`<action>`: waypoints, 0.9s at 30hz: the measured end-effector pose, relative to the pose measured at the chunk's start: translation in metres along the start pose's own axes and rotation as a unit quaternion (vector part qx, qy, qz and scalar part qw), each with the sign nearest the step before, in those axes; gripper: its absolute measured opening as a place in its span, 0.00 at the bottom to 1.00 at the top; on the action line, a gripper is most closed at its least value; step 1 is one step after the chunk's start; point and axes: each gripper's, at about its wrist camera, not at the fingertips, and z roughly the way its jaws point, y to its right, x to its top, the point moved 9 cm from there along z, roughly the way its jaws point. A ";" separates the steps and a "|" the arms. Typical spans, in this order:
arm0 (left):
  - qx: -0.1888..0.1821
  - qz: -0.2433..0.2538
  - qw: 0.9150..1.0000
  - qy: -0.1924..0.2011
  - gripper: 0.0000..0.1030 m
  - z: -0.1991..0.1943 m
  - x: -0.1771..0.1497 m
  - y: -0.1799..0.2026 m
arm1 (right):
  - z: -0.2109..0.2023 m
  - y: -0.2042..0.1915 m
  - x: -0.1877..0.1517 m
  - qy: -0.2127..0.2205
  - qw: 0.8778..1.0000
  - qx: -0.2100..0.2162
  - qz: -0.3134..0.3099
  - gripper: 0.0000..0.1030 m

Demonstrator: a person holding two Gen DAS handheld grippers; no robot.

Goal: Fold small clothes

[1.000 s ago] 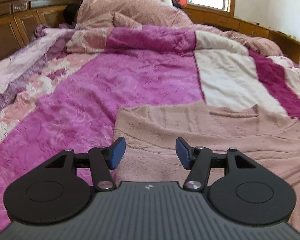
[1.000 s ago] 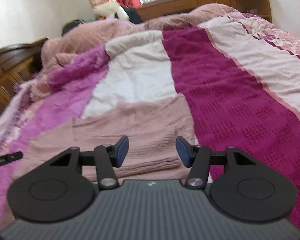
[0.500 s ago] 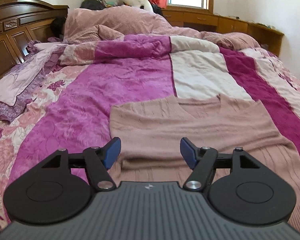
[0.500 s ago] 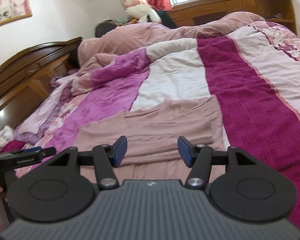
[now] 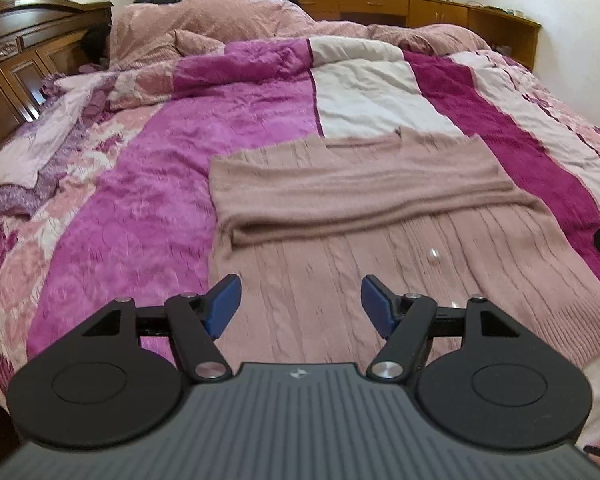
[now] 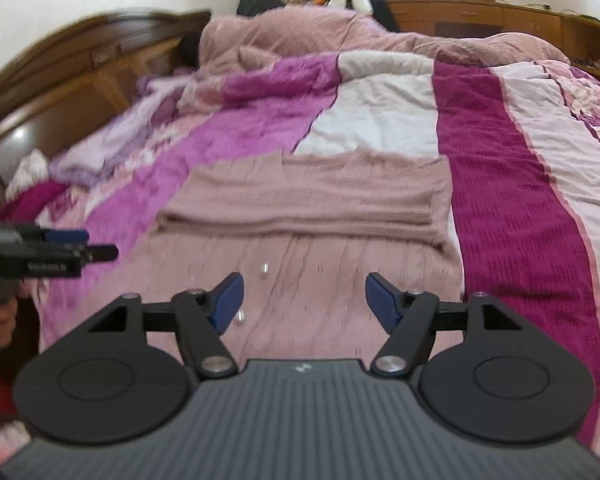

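Both claws are found released, with nothing between the blue pads. Left gripper (image 5: 301,306) is held above the near hem area of a dusty-pink cable-knit sweater (image 5: 380,240), its fingers spread wide and apart from the knit. Right gripper (image 6: 304,304) is held likewise, spread wide over the lower body of the same sweater (image 6: 320,216); contact with the fabric is not seen. In the right wrist view the left gripper (image 6: 66,250) is also seen at the left edge, gripped by a hand (image 6: 0,322); that view is motion-blurred.

The sweater is laid flat on the bed, near the bed's near edge and roughly at the middle of its width. Its upper part is covered by a folded band of the same knit, lying crosswise just below the neckline, with the fold's rolled edge facing the near edge. The ribbed hem is spread toward the near edge. Small pale buttons or beads (image 5: 433,255) are noted on the lower body; their exact kind cannot be told.

A quilted bedspread (image 5: 160,168) in magenta, cream and dark crimson stripes is recorded under the garment. A rumpled pink blanket (image 5: 220,20) is heaped at the far end. A carved wooden headboard (image 5: 16,48) is recorded along the bed's left side, and a wooden cabinet (image 5: 440,10) under a window at the far edge.
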 end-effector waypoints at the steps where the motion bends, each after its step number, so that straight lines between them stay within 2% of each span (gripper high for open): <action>1: 0.000 0.002 1.000 -0.005 0.71 -0.002 -0.006 0.000 | -0.001 -0.003 -0.004 -0.006 1.000 -0.001 -0.009 0.67; 6: -0.006 0.014 0.999 -0.031 0.71 -0.007 -0.029 -0.003 | -0.001 -0.014 -0.028 -0.041 0.998 0.001 -0.043 0.67; 10: -0.023 0.034 0.998 -0.055 0.71 -0.009 -0.049 -0.005 | 0.006 -0.020 -0.047 -0.074 0.995 0.010 -0.064 0.67; 14: -0.025 0.065 0.995 -0.078 0.71 -0.009 -0.068 -0.007 | 0.010 -0.024 -0.060 -0.102 0.990 0.013 -0.092 0.67; 21: -0.055 0.149 0.982 -0.107 0.71 -0.012 -0.093 0.009 | 0.013 -0.026 -0.077 -0.144 0.977 0.010 -0.157 0.67; 24: -0.048 0.182 0.974 -0.123 0.71 -0.004 -0.105 0.014 | 0.016 -0.028 -0.089 -0.166 0.968 0.005 -0.189 0.67; 27: -0.039 0.196 0.972 -0.125 0.73 0.005 -0.110 0.015 | 0.023 -0.026 -0.096 -0.174 0.963 -0.010 -0.208 0.67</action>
